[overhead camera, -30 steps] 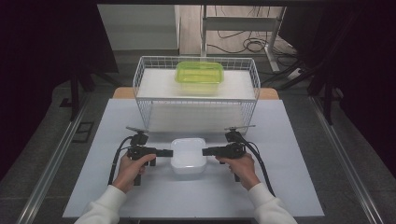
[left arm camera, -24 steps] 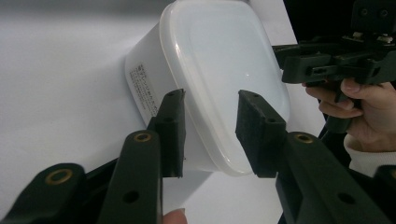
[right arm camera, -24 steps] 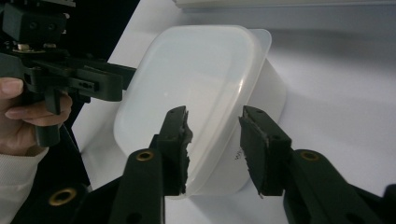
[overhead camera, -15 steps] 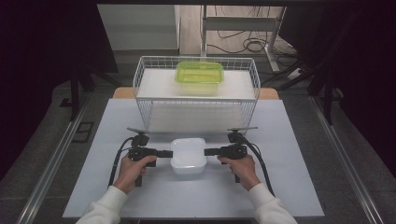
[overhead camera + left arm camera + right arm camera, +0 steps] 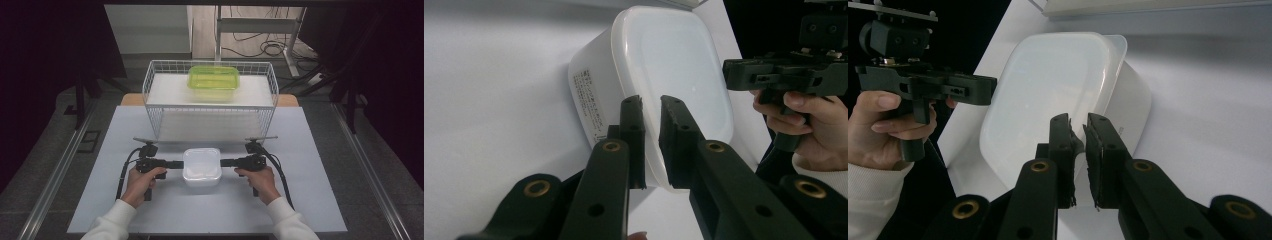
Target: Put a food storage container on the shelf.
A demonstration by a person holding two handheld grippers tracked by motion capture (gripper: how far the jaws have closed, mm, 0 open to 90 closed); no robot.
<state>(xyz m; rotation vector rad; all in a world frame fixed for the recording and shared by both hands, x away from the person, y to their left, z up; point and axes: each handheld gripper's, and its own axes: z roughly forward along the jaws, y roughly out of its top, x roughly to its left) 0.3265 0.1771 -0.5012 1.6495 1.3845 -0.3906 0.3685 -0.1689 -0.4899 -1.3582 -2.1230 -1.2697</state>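
On the white table (image 5: pixel 310 150), just in front of the wire basket (image 5: pixel 159 107), 2 grippers have just closed: left gripper (image 5: pixel 179 164) and right gripper (image 5: pixel 224 162) each clamp opposite rims of the white lidded container (image 5: pixel 202 167).

White container (image 5: pixel 664 75), small printed label (image 5: pixel 591 107) on its side wall, print too small to read

The lidded tub (image 5: pixel 201 169) sits on the surface (image 5: pixel 310 150), toward its near edge. Left of the tub is the left claw (image 5: pixel 179 164), right of the tub the right claw (image 5: pixel 224 162), each at a side rim. Behind the tub stands the wire basket (image 5: pixel 210 102), and in it, at the back, a second container (image 5: pixel 213 80).
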